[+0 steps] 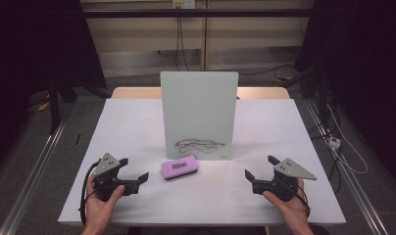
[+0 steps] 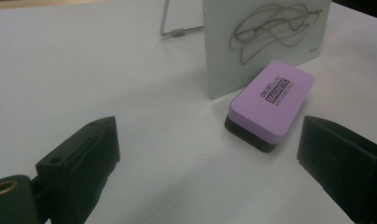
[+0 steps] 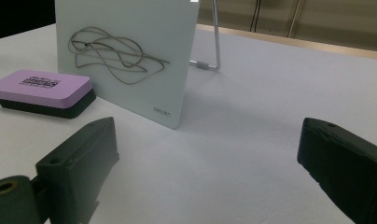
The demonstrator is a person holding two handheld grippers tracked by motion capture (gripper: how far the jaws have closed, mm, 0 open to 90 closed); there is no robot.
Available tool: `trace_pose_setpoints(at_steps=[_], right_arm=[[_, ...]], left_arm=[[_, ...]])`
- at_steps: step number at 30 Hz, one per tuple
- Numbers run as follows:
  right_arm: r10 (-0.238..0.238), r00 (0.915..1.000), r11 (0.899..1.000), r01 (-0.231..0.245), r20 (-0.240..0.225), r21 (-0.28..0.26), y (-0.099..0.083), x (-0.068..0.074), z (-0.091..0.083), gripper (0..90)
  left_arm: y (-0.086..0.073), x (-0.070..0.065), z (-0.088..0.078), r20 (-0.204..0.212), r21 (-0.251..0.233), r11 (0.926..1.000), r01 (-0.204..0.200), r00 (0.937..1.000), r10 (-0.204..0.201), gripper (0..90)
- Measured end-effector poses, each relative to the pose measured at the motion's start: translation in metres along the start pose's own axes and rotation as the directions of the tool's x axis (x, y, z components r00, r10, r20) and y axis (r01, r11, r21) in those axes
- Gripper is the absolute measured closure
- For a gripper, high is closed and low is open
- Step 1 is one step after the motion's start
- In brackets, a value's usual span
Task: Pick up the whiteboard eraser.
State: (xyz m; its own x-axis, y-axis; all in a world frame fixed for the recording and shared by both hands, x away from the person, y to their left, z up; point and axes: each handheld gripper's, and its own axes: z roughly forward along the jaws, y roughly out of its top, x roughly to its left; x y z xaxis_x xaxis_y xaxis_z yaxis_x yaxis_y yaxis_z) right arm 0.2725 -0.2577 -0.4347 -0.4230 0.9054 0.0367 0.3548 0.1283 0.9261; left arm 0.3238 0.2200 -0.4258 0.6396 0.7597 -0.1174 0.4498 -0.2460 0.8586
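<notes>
Left claw (image 1: 137,173) rests on the table (image 1: 137,122), jaws wide, empty, left of the purple eraser (image 1: 179,168). Eraser lies just before the upright scribbled whiteboard (image 1: 198,107). Right claw (image 1: 259,169), right of the eraser, jaws wide, empty.

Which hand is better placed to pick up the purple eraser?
Left. The left gripper sits closer to the eraser, its open jaws already pointing toward it. The right gripper is farther off.

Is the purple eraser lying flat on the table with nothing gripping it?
Yes: the purple eraser lies flat on the white table in front of the whiteboard, with the left claw apart from it and open.
</notes>
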Motion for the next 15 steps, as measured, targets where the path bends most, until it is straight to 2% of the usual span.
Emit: trace_pose_setpoints(at_steps=[5, 7, 11, 13, 15], right_arm=[[0.012, 0.9999, 1.000, -0.012, 0.001, 0.001, 0.000, -0.002, 0.000, 4.3], [0.009, 1.0000, 1.000, -0.009, -0.003, 0.005, 0.000, -0.002, 0.001, 4.4], [0.009, 0.9998, 0.999, -0.008, -0.015, 0.031, -0.001, -0.002, 0.003, 4.4], [0.020, 0.9997, 0.999, -0.020, -0.014, 0.032, -0.001, -0.004, 0.002, 4.1], [0.027, 0.9995, 0.999, -0.026, -0.018, 0.029, -0.001, -0.004, 0.001, 4.1]], left_arm=[[0.001, 0.000, 0.002, 0.010, 0.008, 0.9999, 0.009, 0.9999, -0.009, 5.6], [0.001, 0.001, 0.005, -0.005, 0.043, 0.9990, -0.008, 1.0000, 0.009, 5.5], [0.000, 0.005, 0.009, -0.012, 0.075, 0.9972, -0.003, 0.9999, 0.004, 5.3], [0.002, 0.005, 0.011, -0.008, 0.089, 0.9959, -0.017, 0.9998, 0.017, 5.7], [0.004, 0.004, 0.013, 0.021, 0.090, 0.9956, -0.025, 0.9995, 0.024, 7.5]])
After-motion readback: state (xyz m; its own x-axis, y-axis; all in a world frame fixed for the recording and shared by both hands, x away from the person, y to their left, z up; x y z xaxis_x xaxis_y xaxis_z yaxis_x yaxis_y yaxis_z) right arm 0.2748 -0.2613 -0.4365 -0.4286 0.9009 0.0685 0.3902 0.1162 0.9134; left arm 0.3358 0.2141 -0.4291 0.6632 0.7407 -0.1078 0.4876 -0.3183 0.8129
